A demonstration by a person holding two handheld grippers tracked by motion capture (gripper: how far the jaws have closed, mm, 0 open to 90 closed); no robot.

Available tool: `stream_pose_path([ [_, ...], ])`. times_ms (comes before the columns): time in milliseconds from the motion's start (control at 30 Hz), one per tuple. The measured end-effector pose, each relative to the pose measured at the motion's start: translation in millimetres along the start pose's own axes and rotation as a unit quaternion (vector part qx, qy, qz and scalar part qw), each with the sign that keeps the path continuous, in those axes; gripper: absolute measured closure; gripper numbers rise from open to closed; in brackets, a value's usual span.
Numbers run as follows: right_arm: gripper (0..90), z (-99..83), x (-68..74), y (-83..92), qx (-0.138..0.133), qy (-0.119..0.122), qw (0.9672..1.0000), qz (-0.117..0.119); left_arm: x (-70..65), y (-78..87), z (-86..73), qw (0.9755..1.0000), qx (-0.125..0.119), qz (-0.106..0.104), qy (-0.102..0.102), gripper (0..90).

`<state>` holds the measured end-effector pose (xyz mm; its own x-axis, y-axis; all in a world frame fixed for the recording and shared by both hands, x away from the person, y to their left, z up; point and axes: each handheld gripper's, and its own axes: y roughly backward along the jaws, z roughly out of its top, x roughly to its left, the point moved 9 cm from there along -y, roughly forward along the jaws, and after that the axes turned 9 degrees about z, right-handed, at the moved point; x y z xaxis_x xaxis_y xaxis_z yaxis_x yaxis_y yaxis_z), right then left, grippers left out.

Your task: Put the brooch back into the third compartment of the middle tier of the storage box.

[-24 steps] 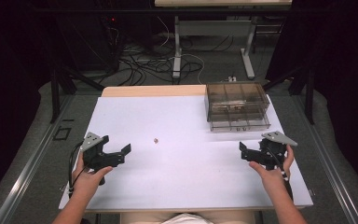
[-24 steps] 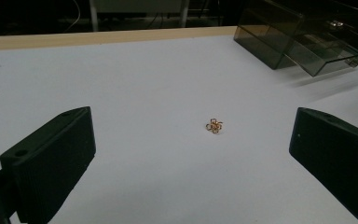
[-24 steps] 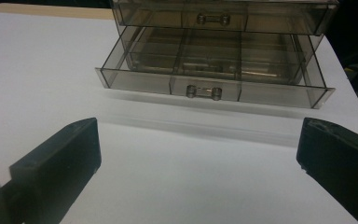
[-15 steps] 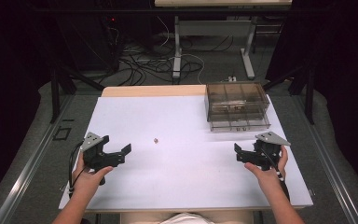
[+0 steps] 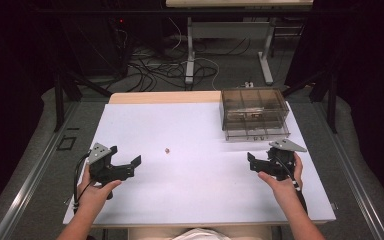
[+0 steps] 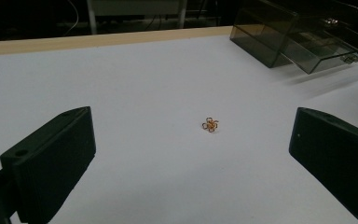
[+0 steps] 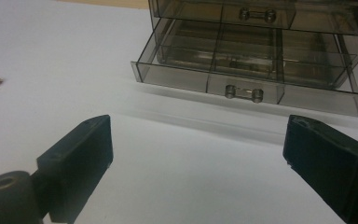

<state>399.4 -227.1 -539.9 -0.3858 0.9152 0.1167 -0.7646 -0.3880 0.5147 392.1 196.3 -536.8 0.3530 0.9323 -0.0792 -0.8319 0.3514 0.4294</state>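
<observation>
White tabletop [image 5: 200, 130], smoky drawer box [image 5: 254, 114] upper right with its bottom drawer [image 7: 242, 65] already out. Tiny gold trinket [image 5: 167, 150] sits mid-frame untouched, so pickup and drop-off look undone; left gripper [image 5: 136, 163] and right gripper [image 5: 250, 160] both gape wide, empty.

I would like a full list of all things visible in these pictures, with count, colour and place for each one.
small wire trinket: one, golden-orange, lying alone on the table, left of its centre in the high view
drawer box: one, smoky transparent plastic, far right part of the table, lower drawer pulled out
table: one, white top with a pale wooden far edge
cables: several, black and white, on the floor behind the table
desk legs: two, light grey, behind the table
left gripper: one, black, near left of the table, jaws open, nothing between them
right gripper: one, black, near right, jaws open, nothing between them
</observation>
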Motion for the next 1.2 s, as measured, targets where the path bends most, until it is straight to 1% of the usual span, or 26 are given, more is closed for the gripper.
stream_pose_path([
  [67,8.2,2.6,1.9,-1.0,0.001,0.005,1.0,0.005,0.8,0.0,-0.3,1.0,0.001,0.001,-0.001,0.8],
  [100,9.0,3.8,3.5,-1.0,0.001,0.0,1.0,0.006,0.9,-0.1,-0.3,1.0,0.0,0.002,0.001,0.9],
  [167,9.9,5.0,4.6,-1.4,0.0,-0.002,1.0,0.008,1.2,-0.2,-0.4,1.0,0.001,0.002,0.002,1.1],
  [200,11.6,7.0,6.0,-1.5,0.002,0.004,0.9999,0.01,1.3,-0.3,-0.4,1.0,0.001,0.003,0.002,1.1],
  [233,11.6,7.0,6.0,-1.5,0.002,0.004,0.9999,0.01,1.1,-0.3,-0.4,1.0,0.001,0.003,0.003,1.1],
  [267,15.0,8.9,8.0,-1.8,0.005,0.006,0.9999,0.012,1.2,-0.3,-0.2,1.0,0.0,0.003,0.004,1.1],
  [367,15.3,12.3,12.2,-4.7,0.006,0.003,0.9997,0.023,1.6,-0.2,-0.2,1.0,0.0,0.004,0.004,1.1],
  [500,16.3,14.5,16.2,-8.3,0.011,0.0,0.9995,0.03,2.6,0.2,-0.3,1.0,0.0,0.005,0.003,1.3],
  [533,16.9,15.7,19.7,-10.7,0.017,-0.003,0.9992,0.036,2.4,0.2,-0.3,1.0,0.0,0.004,0.005,1.3],
  [633,17.3,18.1,23.2,-13.6,0.019,-0.003,0.9989,0.043,2.5,0.3,-0.4,1.0,0.0,0.004,0.004,1.5],
  [700,18.1,21.9,28.1,-17.1,0.023,-0.008,0.9982,0.055,2.4,0.3,-0.4,1.0,0.0,0.004,0.004,1.5],
  [800,18.5,26.9,32.1,-20.4,0.024,-0.009,0.9979,0.06,2.1,0.2,-0.5,1.0,0.001,0.003,0.004,1.5],
  [867,18.5,30.0,36.6,-22.5,0.027,-0.013,0.9972,0.068,1.6,0.2,-0.7,1.0,0.001,0.002,0.004,1.5],
  [967,19.7,33.5,39.7,-25.3,0.029,-0.007,0.997,0.072,0.7,0.0,-0.7,1.0,0.001,0.001,0.004,1.5],
  [1033,20.8,38.4,46.9,-29.1,0.034,-0.005,0.9963,0.079,0.5,0.1,-0.6,1.0,0.0,0.001,0.004,1.5],
  [1067,20.8,38.4,46.9,-29.1,0.034,-0.005,0.9963,0.079,0.5,0.1,-0.7,1.0,0.001,0.001,0.003,1.5],
  [1100,21.2,41.4,52.1,-31.9,0.038,0.0,0.9958,0.083,0.5,0.1,-0.7,1.0,0.001,0.001,0.003,1.5],
  [1133,21.2,41.4,52.1,-31.9,0.038,0.0,0.9958,0.083,0.4,0.1,-0.6,1.0,0.0,0.001,0.004,1.5],
  [1167,21.3,45.0,57.8,-34.8,0.037,0.001,0.9951,0.092,0.4,0.1,-0.6,1.0,0.0,0.0,0.004,1.5],
  [1200,21.3,45.0,57.8,-34.8,0.037,0.001,0.9951,0.092,0.4,0.1,-0.6,1.0,0.0,0.0,0.004,1.5],
])
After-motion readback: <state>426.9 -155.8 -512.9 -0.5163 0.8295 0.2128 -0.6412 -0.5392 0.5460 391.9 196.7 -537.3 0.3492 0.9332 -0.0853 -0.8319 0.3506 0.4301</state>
